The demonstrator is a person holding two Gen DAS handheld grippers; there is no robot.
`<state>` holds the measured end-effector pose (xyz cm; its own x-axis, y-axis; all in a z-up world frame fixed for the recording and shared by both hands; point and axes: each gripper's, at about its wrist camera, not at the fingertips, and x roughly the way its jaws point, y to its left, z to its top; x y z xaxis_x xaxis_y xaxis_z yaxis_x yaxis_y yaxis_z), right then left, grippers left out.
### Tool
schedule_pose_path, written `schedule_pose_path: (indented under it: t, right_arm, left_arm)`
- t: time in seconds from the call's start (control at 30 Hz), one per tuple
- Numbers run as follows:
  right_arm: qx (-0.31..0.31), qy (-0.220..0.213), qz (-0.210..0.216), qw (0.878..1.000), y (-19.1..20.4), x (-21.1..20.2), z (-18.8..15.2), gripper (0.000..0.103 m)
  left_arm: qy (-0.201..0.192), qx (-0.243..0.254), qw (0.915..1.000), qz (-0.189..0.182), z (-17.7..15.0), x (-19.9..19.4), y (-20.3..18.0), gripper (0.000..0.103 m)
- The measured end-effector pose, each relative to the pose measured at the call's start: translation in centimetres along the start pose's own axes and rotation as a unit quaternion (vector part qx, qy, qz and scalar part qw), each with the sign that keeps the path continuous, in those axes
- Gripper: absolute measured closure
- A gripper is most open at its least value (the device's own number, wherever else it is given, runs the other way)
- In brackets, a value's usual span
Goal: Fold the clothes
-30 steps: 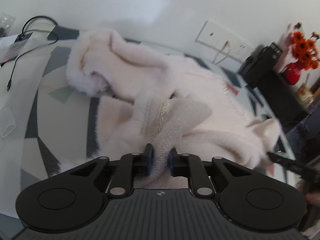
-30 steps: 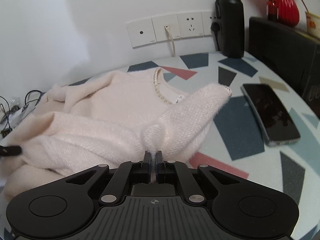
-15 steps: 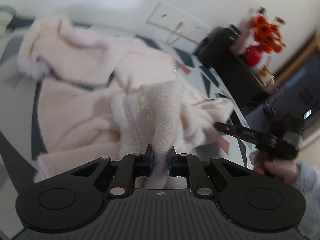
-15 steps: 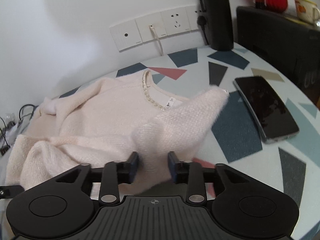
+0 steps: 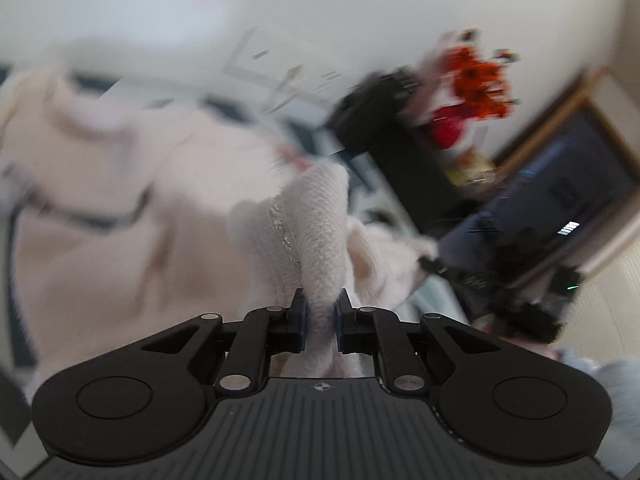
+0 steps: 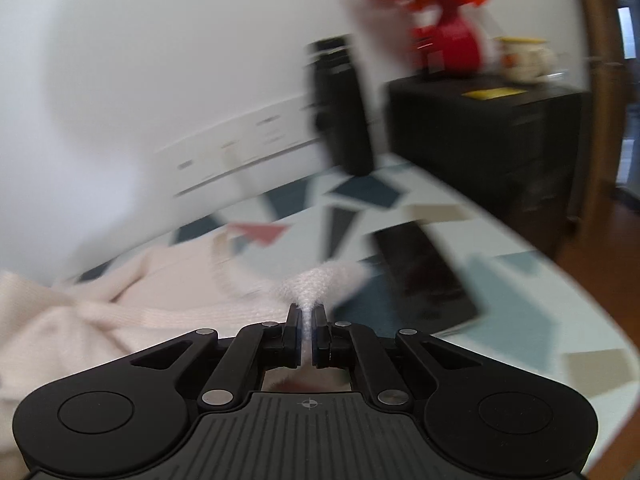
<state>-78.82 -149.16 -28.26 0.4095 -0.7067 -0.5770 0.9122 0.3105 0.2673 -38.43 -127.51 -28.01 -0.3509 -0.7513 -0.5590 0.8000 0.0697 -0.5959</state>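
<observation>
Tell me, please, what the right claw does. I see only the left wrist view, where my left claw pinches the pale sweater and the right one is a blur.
Observer: The right claw is shut on a thin pinch of the sweater.
Operator: Is something lying near it on the table?
Observer: Yes, a dark phone lies flat on the table, just past the pinched tip, to its right.
Operator: Does the cloth cover the phone?
Observer: The sweater tip ends beside the phone's left edge; in the blur I cannot tell whether they touch.
</observation>
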Motion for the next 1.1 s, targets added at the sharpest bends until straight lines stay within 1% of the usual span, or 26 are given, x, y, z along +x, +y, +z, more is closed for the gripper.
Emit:
schedule_pose_path:
  t: [0.1,0.17,0.2,0.27,0.33,0.4,0.47,0.53,0.6,0.67,0.73,0.77,0.83,0.87,0.93,0.97,1.0,1.07,1.1]
  right_arm:
    - [0.019,-0.025,-0.031,0.999,-1.3,-0.7,0.4,0.099]
    - [0.016,-0.032,-0.032,0.999,-1.4,-0.8,0.5,0.099]
    - [0.006,-0.033,-0.026,0.999,-1.2,-0.7,0.5,0.099]
    - [-0.023,-0.035,-0.012,0.999,-0.3,-0.6,0.3,0.099]
    - [-0.056,-0.033,0.010,0.998,0.8,-0.4,0.1,0.099]
    - [-0.094,-0.031,0.039,0.994,2.5,-0.3,-0.2,0.099]
    - [-0.131,-0.020,0.069,0.989,4.1,0.3,-0.5,0.099]
    - [-0.154,0.004,0.087,0.984,5.5,1.6,-1.0,0.099]
    - [-0.170,0.030,0.098,0.980,6.6,3.0,-1.5,0.099]
    - [-0.170,0.069,0.102,0.978,7.3,5.0,-2.4,0.099]
    - [-0.166,0.100,0.096,0.976,7.5,6.7,-3.5,0.098]
    - [-0.169,0.112,0.096,0.975,7.6,7.4,-4.2,0.098]
    - [-0.193,0.094,0.097,0.972,7.9,7.5,-5.2,0.098]
    - [-0.212,0.086,0.097,0.969,8.2,7.4,-5.7,0.097]
    - [-0.238,0.085,0.096,0.963,8.7,7.2,-6.1,0.094]
    - [-0.251,0.084,0.095,0.960,9.0,7.2,-6.3,0.094]
    - [-0.256,0.084,0.095,0.958,9.1,7.1,-6.4,0.093]
    - [-0.251,0.084,0.093,0.960,9.0,7.0,-6.4,0.093]
    - [-0.244,0.085,0.093,0.962,9.0,7.0,-6.4,0.093]
  left_arm:
    - [-0.010,-0.003,0.9999,-0.005,1.4,1.4,-0.4,0.089]
    - [-0.017,-0.005,0.9998,-0.006,2.3,2.3,-0.7,0.089]
    - [-0.013,-0.003,0.9998,0.016,2.7,3.5,-0.6,0.089]
    - [0.009,0.013,0.9981,0.060,3.0,6.1,-0.1,0.089]
    - [0.039,0.020,0.9955,0.084,2.6,8.7,0.7,0.089]
    - [0.066,0.024,0.9941,0.083,1.9,10.6,0.8,0.089]
    - [0.092,0.034,0.9922,0.076,1.3,12.3,0.5,0.089]
    - [0.107,0.042,0.9906,0.075,0.6,13.2,0.0,0.089]
    - [0.108,0.045,0.9903,0.075,0.1,13.4,-0.2,0.089]
    - [0.105,0.030,0.9915,0.070,-0.1,13.0,0.3,0.089]
    - [0.101,0.016,0.9925,0.067,-0.2,12.5,0.8,0.088]
    - [0.099,0.010,0.9928,0.067,-0.2,12.2,1.1,0.085]
    - [0.096,-0.003,0.9934,0.063,-0.2,11.9,1.5,0.084]
    - [0.097,-0.011,0.9934,0.060,-0.1,11.8,1.7,0.081]
    - [0.096,-0.023,0.9934,0.058,0.4,11.3,1.9,0.076]
    - [0.090,-0.024,0.9940,0.058,0.7,10.7,1.8,0.071]
    - [0.077,-0.022,0.9950,0.059,1.0,9.8,1.6,0.069]
    - [0.034,-0.034,0.9982,0.035,1.5,7.0,1.7,0.067]
    - [0.012,-0.040,0.9988,0.023,1.7,5.6,1.8,0.061]
